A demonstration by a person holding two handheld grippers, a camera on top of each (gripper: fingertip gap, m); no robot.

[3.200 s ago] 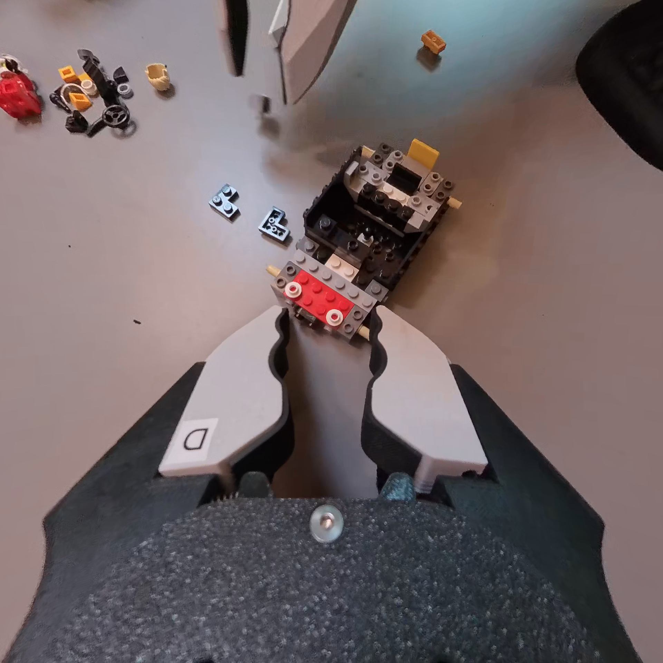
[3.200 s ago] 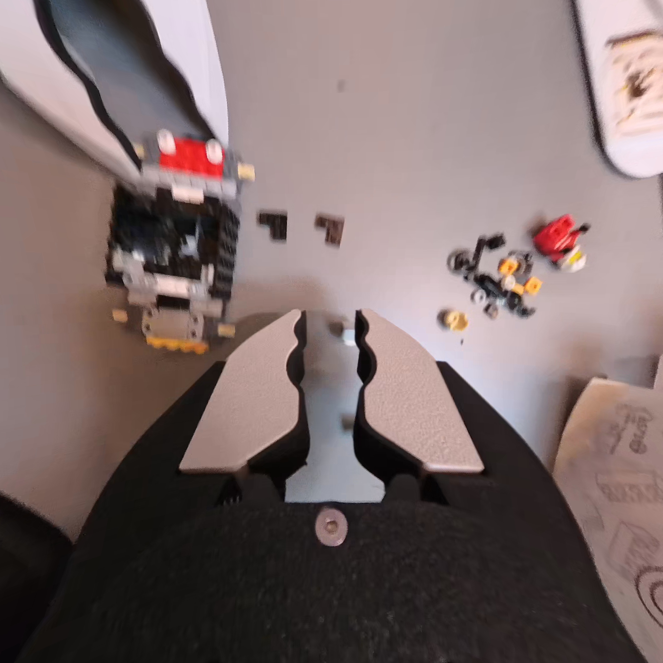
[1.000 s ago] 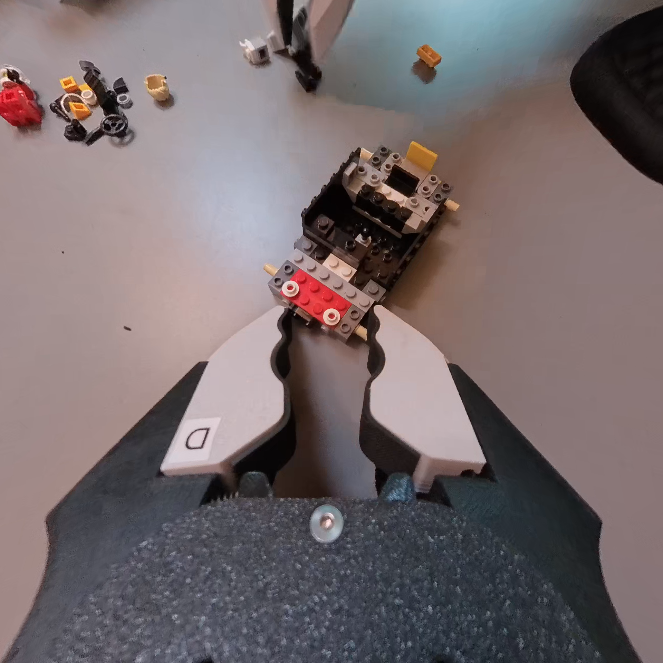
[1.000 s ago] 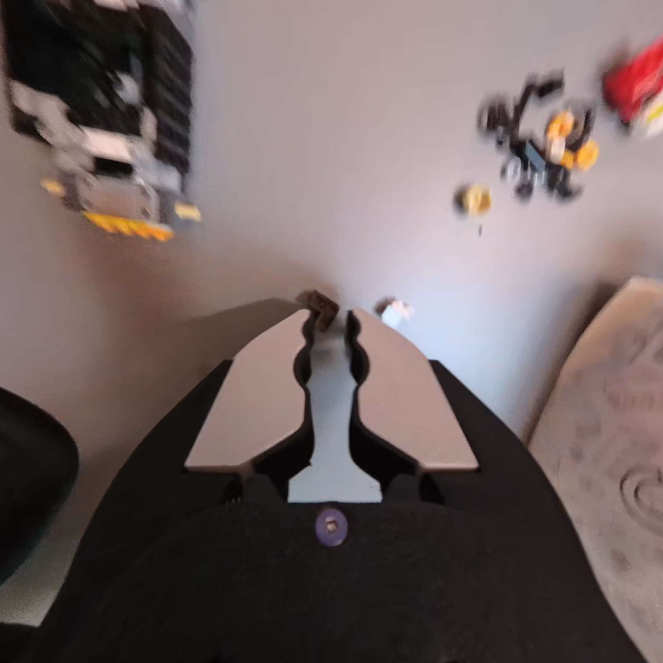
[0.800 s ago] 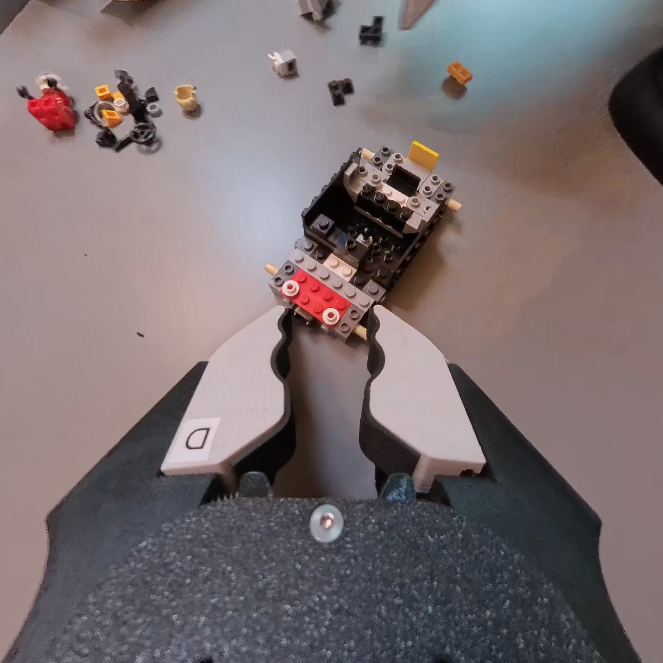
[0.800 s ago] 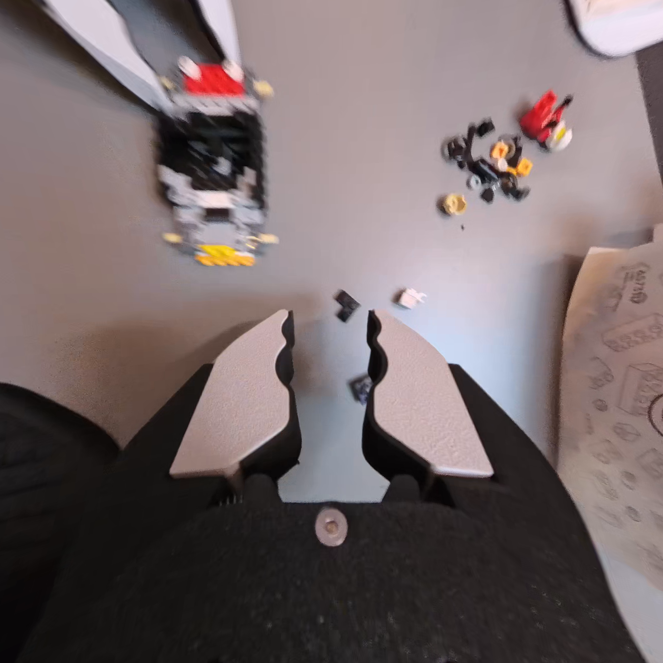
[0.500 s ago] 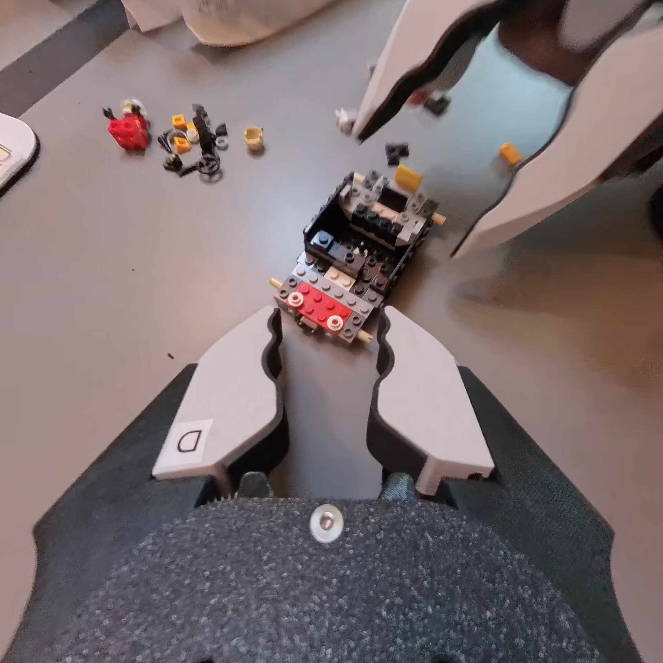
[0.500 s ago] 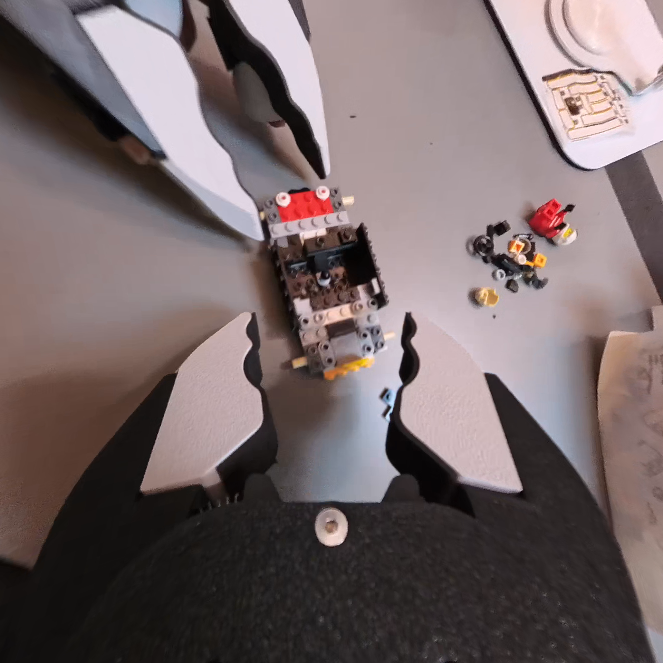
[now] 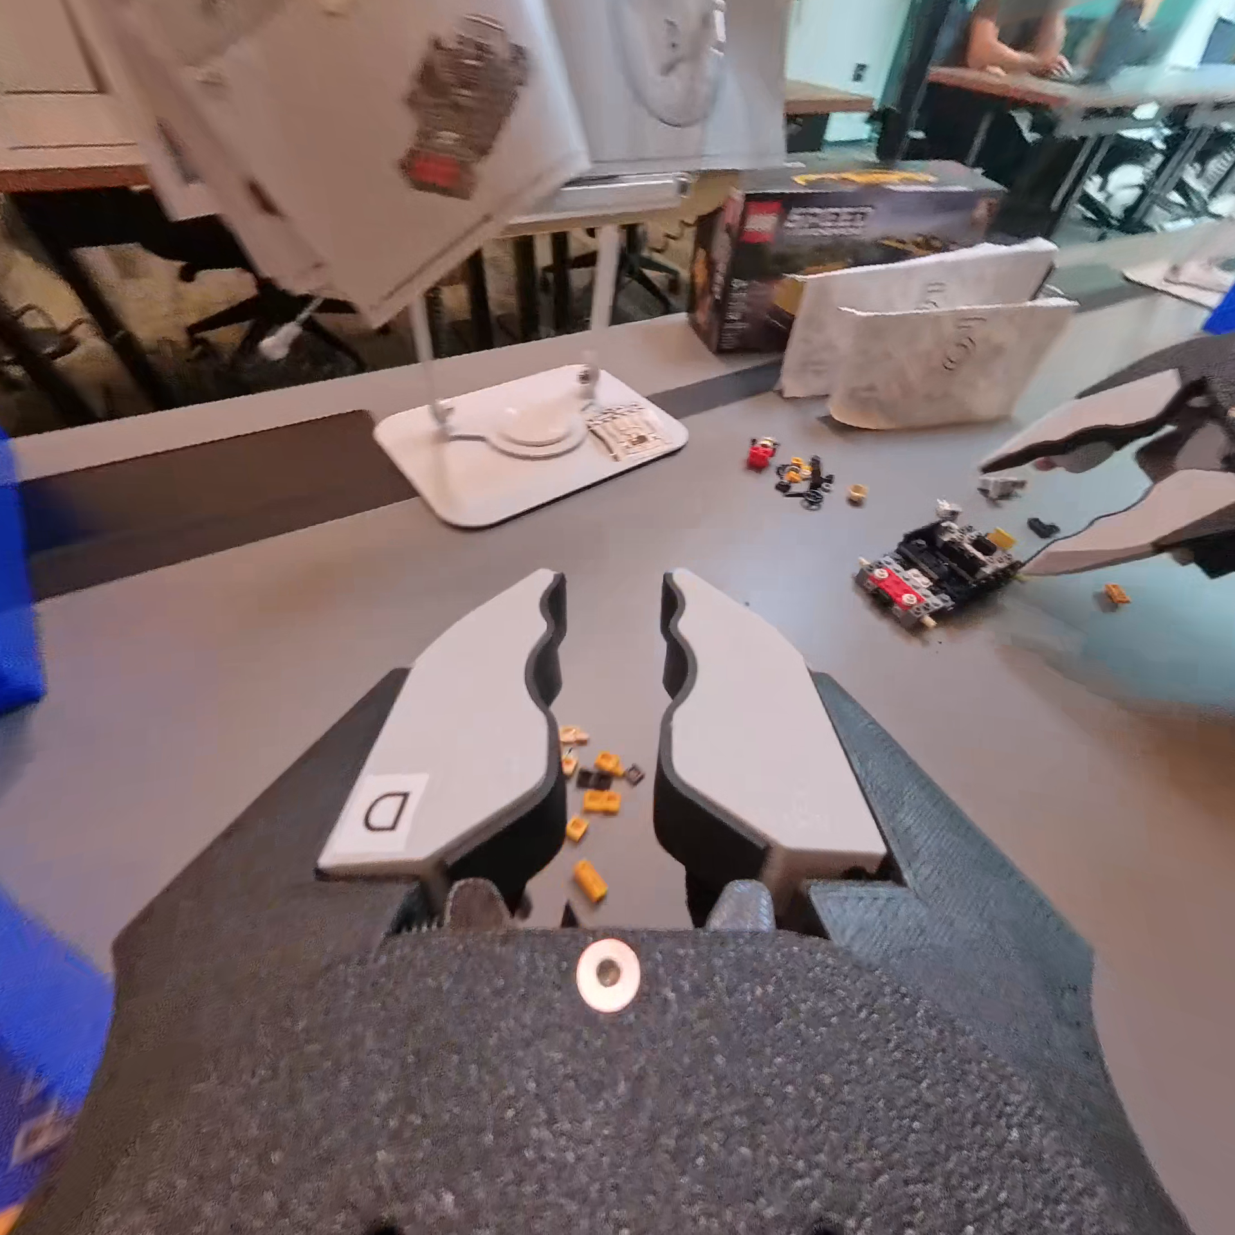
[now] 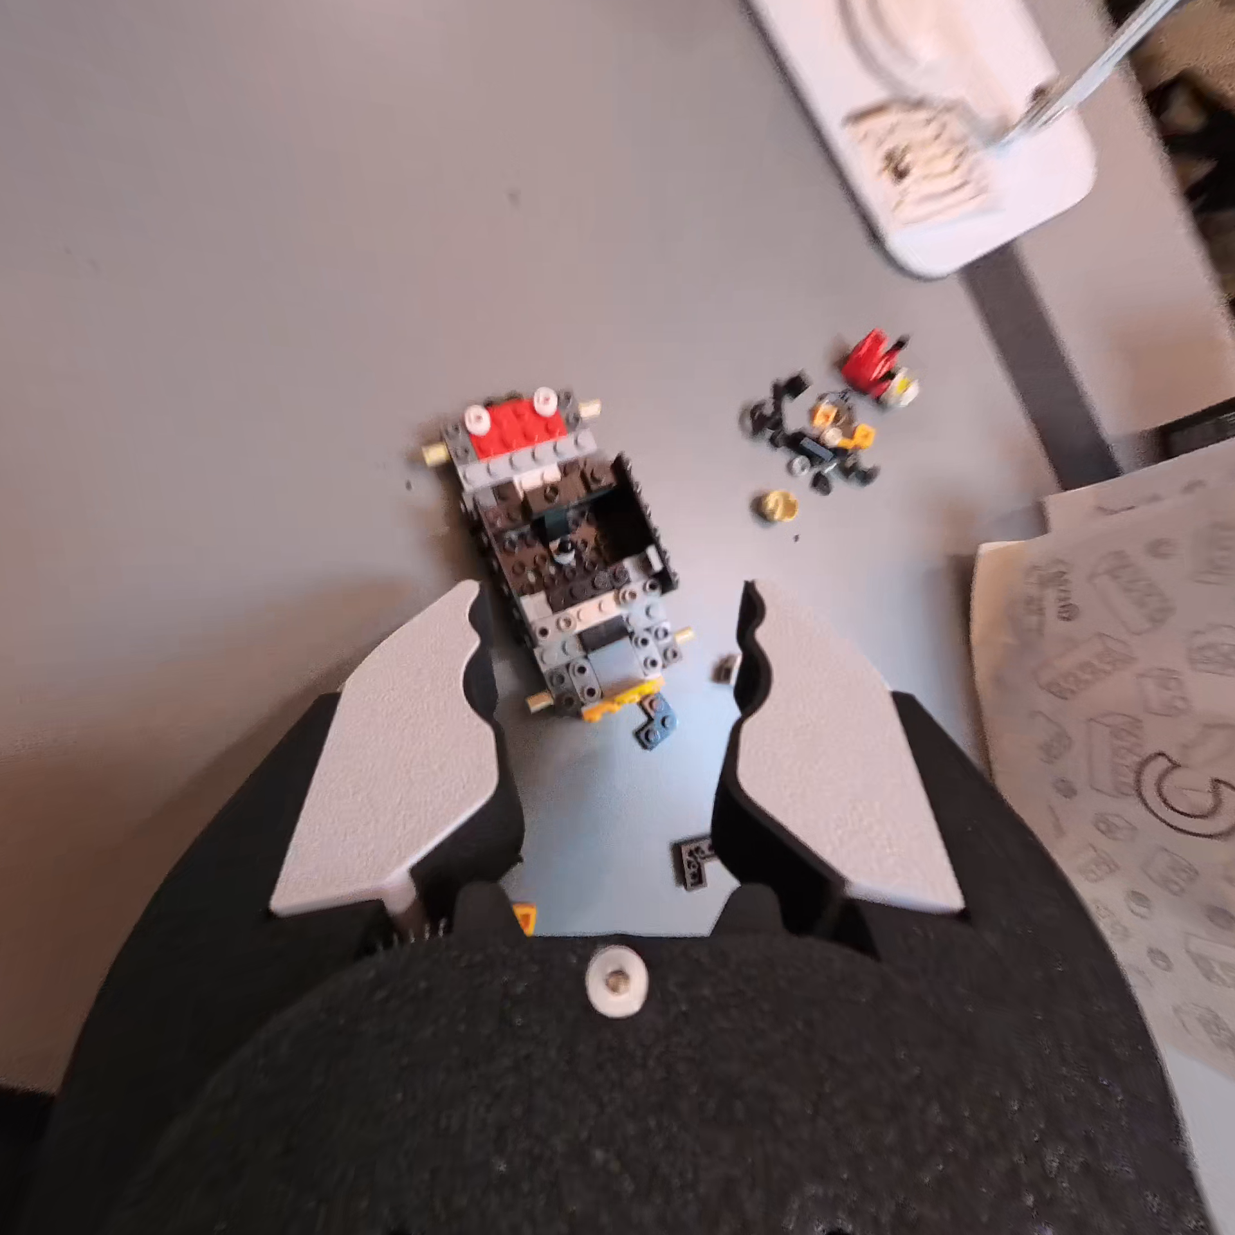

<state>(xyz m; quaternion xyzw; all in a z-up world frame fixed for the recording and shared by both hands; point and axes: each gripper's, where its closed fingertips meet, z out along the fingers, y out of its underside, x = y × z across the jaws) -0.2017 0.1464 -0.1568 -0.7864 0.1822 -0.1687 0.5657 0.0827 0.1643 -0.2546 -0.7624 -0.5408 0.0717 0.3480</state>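
Note:
A brick car, black and grey with a red end and a yellow end, sits on the grey table (image 10: 200, 267). In the right wrist view the car (image 10: 568, 534) lies with its yellow end between my right gripper's (image 10: 613, 591) wide-open fingers; the left finger (image 10: 428, 702) is close beside it and the right finger stands well clear. My left gripper (image 9: 611, 581) is open and empty, raised over the table far to the left of the car (image 9: 935, 571). Small orange and black pieces (image 9: 601, 795) lie below its fingers. The right gripper (image 9: 1006, 521) shows at the car's far end.
Two dark L-shaped plates (image 10: 655, 722) (image 10: 698, 862) lie by the right gripper. A pile of small parts (image 10: 808, 434), a red piece (image 10: 869, 364) and a tan round piece (image 10: 775, 504) lie right of the car. A white stand base (image 9: 528, 441), a box (image 9: 842, 247) and paper bags (image 9: 935, 361) stand behind. Tip to tip, the grippers are about 30 cm apart. Measured from the fingertips, the tan round piece (image 10: 775, 504) is 8 cm or so from the right gripper and 30 cm from the left. It turns up in the left wrist view (image 9: 859, 493) as well.
My left gripper left the car's red end and swung up and away to the left. My right gripper opened, let go of a small dark piece, and moved over the car's yellow end.

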